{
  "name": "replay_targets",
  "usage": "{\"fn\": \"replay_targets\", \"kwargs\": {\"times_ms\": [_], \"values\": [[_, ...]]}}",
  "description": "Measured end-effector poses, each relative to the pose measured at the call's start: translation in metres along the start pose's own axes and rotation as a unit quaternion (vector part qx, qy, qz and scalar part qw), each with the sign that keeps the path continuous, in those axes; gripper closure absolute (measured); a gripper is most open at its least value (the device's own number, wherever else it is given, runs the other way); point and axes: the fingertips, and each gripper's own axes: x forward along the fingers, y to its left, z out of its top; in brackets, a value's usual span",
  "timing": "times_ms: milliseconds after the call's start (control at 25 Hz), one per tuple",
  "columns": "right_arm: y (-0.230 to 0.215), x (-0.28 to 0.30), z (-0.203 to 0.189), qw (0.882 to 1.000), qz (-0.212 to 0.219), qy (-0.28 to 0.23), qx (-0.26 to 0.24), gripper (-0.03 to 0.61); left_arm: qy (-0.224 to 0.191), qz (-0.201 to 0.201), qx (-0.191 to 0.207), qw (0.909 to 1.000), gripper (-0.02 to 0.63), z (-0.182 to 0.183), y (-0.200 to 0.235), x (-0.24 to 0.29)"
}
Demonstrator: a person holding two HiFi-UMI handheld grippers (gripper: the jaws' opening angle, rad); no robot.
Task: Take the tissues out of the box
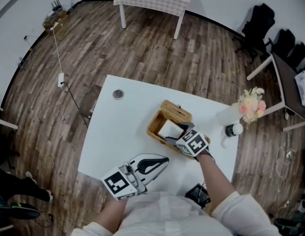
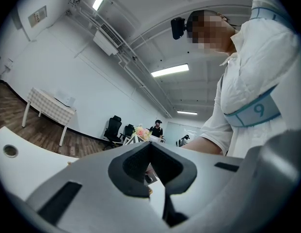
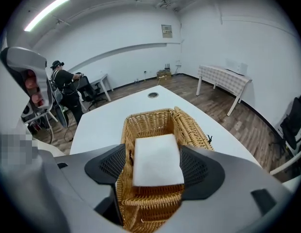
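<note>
**A:** Where are the claws relative to the wicker basket (image 3: 149, 123)?

**B:** The left gripper (image 1: 163, 160) is on my side of it, jaws closed together with nothing in them. The right gripper (image 3: 156, 165) is tipped down right over it, jaws wide apart on either side of the tissues (image 3: 157, 152), not squeezing.

**A:** And the tissues?

**B:** A neat, flat white stack, plain and rectangular, lying inside the basket. The woven lid (image 3: 191, 125) is flipped open. Past the basket there are pink and cream flowers (image 1: 251, 103).
</note>
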Motion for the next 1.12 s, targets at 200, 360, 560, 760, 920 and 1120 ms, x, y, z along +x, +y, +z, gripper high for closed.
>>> {"fn": "replay_targets", "kwargs": {"times_ms": [200, 360, 560, 760, 920, 1120], "values": [[-0.001, 0.012, -0.006, 0.999, 0.025, 0.036, -0.011, 0.213, 0.006, -0.004, -0.001, 1.0000, 0.613, -0.005, 0.001, 0.006], [-0.003, 0.022, -0.010, 0.996, 0.037, 0.081, -0.026, 0.201, 0.018, -0.008, 0.001, 0.9998, 0.614, -0.008, 0.002, 0.009], [-0.004, 0.029, -0.013, 0.988, 0.053, 0.141, -0.029, 0.199, 0.023, -0.012, 0.000, 0.9997, 0.613, -0.012, 0.004, 0.015], [-0.003, 0.033, -0.015, 0.981, 0.054, 0.186, -0.028, 0.203, 0.026, -0.017, -0.004, 0.9995, 0.612, -0.015, 0.005, 0.018], [-0.006, 0.038, -0.020, 0.978, 0.023, 0.205, -0.041, 0.217, 0.026, -0.022, -0.003, 0.9994, 0.614, -0.015, 0.007, 0.022], [0.000, 0.042, -0.025, 0.980, 0.015, 0.193, -0.035, 0.222, 0.022, -0.026, -0.003, 0.9994, 0.614, -0.015, 0.009, 0.026]]}}
